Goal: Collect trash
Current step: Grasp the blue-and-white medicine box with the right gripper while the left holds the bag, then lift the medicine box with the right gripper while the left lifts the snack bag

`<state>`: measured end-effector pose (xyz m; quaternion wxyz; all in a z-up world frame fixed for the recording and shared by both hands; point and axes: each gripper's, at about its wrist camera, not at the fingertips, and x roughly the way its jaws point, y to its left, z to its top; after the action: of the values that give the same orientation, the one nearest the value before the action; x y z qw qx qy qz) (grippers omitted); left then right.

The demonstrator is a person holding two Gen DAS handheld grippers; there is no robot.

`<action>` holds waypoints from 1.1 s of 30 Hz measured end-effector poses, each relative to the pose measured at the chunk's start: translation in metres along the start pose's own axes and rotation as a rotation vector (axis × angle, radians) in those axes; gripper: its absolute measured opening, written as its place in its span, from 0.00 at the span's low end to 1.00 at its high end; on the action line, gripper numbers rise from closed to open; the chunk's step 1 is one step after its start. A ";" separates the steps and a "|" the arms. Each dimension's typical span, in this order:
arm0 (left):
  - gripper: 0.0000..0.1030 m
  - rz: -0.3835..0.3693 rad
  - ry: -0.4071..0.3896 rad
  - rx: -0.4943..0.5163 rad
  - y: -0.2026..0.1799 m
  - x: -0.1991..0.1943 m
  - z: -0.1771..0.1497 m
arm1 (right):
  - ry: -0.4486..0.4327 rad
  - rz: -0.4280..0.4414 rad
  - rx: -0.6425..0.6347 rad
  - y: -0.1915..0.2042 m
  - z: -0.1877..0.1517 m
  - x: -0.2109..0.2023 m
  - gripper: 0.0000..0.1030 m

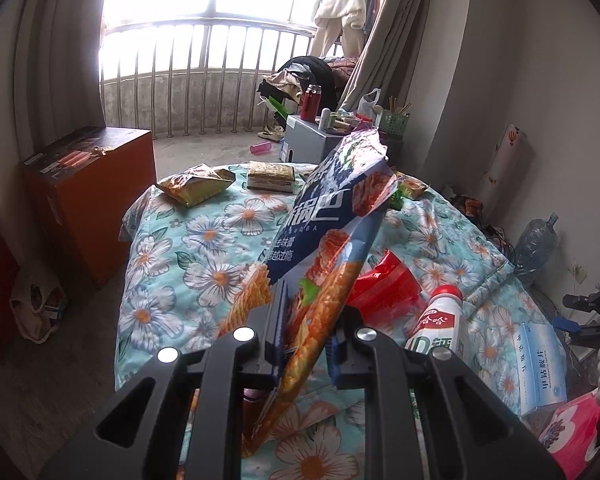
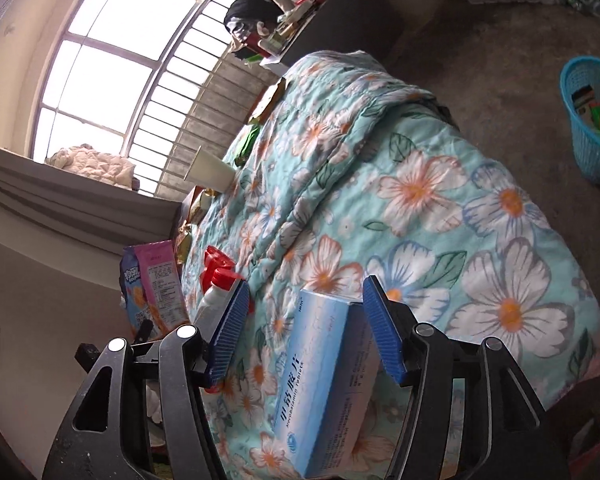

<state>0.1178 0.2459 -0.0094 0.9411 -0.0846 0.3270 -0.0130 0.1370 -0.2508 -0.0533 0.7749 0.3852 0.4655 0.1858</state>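
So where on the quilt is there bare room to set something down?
The quilt is bare along its left side, below the gold wrapper. The right side is crowded: red wrapper, bottle, blue box. From the right wrist, the quilt is also bare between that box and the basket.

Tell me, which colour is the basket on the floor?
Turquoise blue, an openwork plastic basket; it shows only in the right wrist view.

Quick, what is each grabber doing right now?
Left gripper: shut on the snack bag.
Right gripper: open, with the blue medicine box between its fingers, not squeezed.
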 end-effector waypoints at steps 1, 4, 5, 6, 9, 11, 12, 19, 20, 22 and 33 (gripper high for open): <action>0.15 0.002 -0.001 0.000 0.000 0.000 0.000 | -0.015 0.013 0.016 -0.004 -0.003 -0.004 0.56; 0.16 0.004 0.000 -0.001 -0.001 0.001 0.000 | -0.048 -0.015 0.028 -0.011 -0.012 -0.018 0.58; 0.15 0.004 0.000 -0.001 -0.001 0.001 0.000 | -0.046 -0.026 0.032 -0.013 -0.017 -0.021 0.58; 0.15 0.002 0.000 -0.003 -0.001 0.001 0.000 | -0.036 -0.027 0.041 -0.016 -0.022 -0.023 0.58; 0.15 0.000 -0.002 -0.014 0.002 0.002 0.001 | 0.028 -0.017 0.089 -0.028 -0.040 -0.019 0.58; 0.15 -0.005 0.000 -0.020 0.002 0.003 0.001 | 0.068 -0.007 0.112 -0.034 -0.050 -0.010 0.58; 0.15 -0.006 0.001 -0.021 0.003 0.004 0.001 | 0.080 -0.002 0.119 -0.036 -0.054 -0.005 0.58; 0.16 -0.021 0.008 -0.018 0.002 0.006 -0.003 | 0.152 0.011 0.079 -0.017 -0.064 0.020 0.58; 0.16 -0.023 0.010 -0.019 0.001 0.006 -0.003 | 0.148 -0.010 0.051 -0.012 -0.065 0.021 0.58; 0.16 -0.025 0.011 -0.022 0.002 0.007 -0.005 | 0.137 -0.061 0.001 0.000 -0.065 0.024 0.56; 0.10 -0.002 -0.012 -0.030 0.007 0.002 0.001 | 0.077 -0.081 -0.023 0.003 -0.068 0.019 0.38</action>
<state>0.1204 0.2528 -0.0110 0.9417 -0.0992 0.3214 -0.0087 0.0878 -0.2080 -0.0800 0.7675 0.3497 0.5082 0.1741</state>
